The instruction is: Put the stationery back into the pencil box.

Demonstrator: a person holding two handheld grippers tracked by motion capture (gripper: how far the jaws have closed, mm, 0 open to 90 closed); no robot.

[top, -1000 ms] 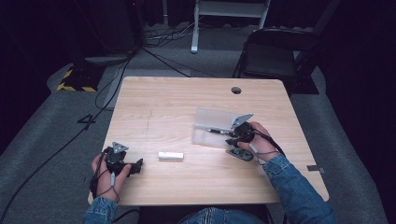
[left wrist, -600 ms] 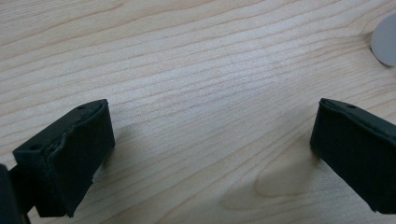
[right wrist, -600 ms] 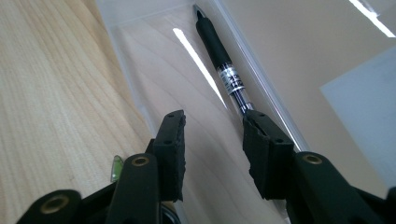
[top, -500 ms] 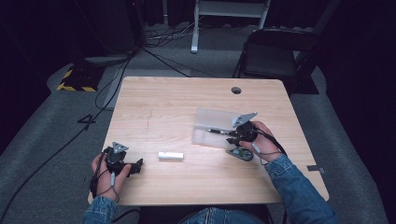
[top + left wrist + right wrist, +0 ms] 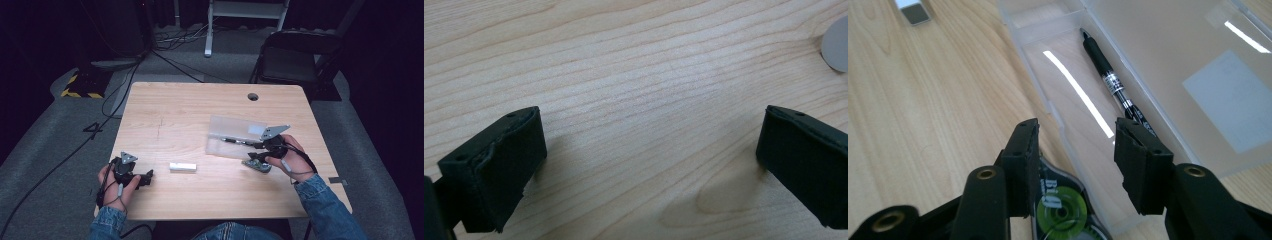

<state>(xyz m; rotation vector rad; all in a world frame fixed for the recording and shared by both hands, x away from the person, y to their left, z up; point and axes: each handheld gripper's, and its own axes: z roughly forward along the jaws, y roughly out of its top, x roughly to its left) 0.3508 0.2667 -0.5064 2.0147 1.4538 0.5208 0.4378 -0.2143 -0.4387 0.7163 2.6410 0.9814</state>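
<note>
An open clear plastic case (image 5: 227, 129) lies right of the table's middle, and a black pen (image 5: 1109, 79) rests in its tray (image 5: 1083, 165). My right gripper (image 5: 253, 149) (image 5: 1077, 134) hovers at the case's near edge. Its jaws have just been opening and stand apart, pressing on nothing. The pen's near end runs behind the right jaw. A green correction tape dispenser (image 5: 258, 166) (image 5: 1058, 212) lies on the table under that gripper. A white eraser (image 5: 182, 167) (image 5: 913, 11) sits mid-table. My left gripper (image 5: 146, 178) (image 5: 651, 135) rests open over bare wood at the front left.
The wooden table (image 5: 185, 110) has a round cable hole (image 5: 253, 96) at its back right. A black chair (image 5: 292, 57) stands behind the table. A pale rounded edge (image 5: 836, 45) shows at the top right of the left gripper view.
My right gripper has lifted and drawn back a little from the case, its jaws wider apart. The pen stays in the tray. My left hand has not moved.
</note>
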